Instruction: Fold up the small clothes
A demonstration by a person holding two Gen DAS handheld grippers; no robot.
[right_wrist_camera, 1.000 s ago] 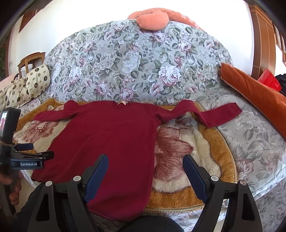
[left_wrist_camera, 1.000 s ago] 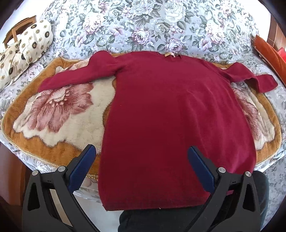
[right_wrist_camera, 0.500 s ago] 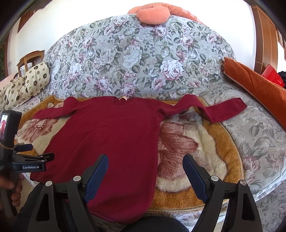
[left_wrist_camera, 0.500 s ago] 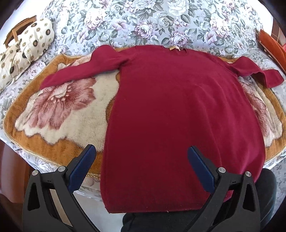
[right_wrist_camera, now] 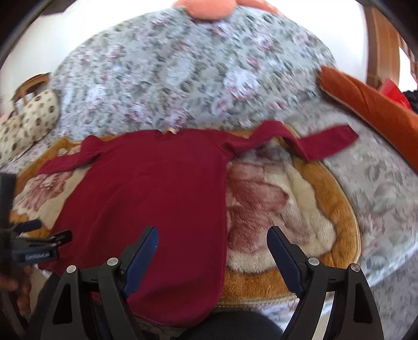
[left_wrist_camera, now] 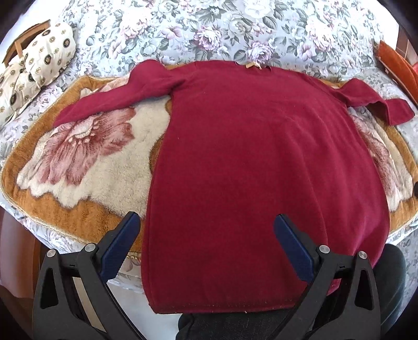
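Observation:
A dark red long-sleeved sweater (left_wrist_camera: 256,162) lies flat on a plush floral mat (left_wrist_camera: 86,162), collar away from me, both sleeves spread out sideways. Its hem hangs over the sofa's front edge. My left gripper (left_wrist_camera: 206,232) is open and empty above the hem's lower left part. In the right wrist view the sweater (right_wrist_camera: 156,188) lies left of centre, its right sleeve (right_wrist_camera: 308,138) bent across the mat. My right gripper (right_wrist_camera: 211,243) is open and empty above the sweater's right side edge. The left gripper (right_wrist_camera: 34,248) shows at the far left of that view.
A floral sofa back (left_wrist_camera: 209,28) rises behind the mat. A cream patterned cushion (left_wrist_camera: 36,60) lies at the left, an orange cushion (right_wrist_camera: 371,104) at the right. A peach pillow (right_wrist_camera: 209,7) sits on top of the sofa back. My dark-trousered knee (left_wrist_camera: 235,324) is below the hem.
Both grippers have moved forward and down toward the sweater, which now looks larger. The right wrist view is motion-blurred. The sweater has not moved.

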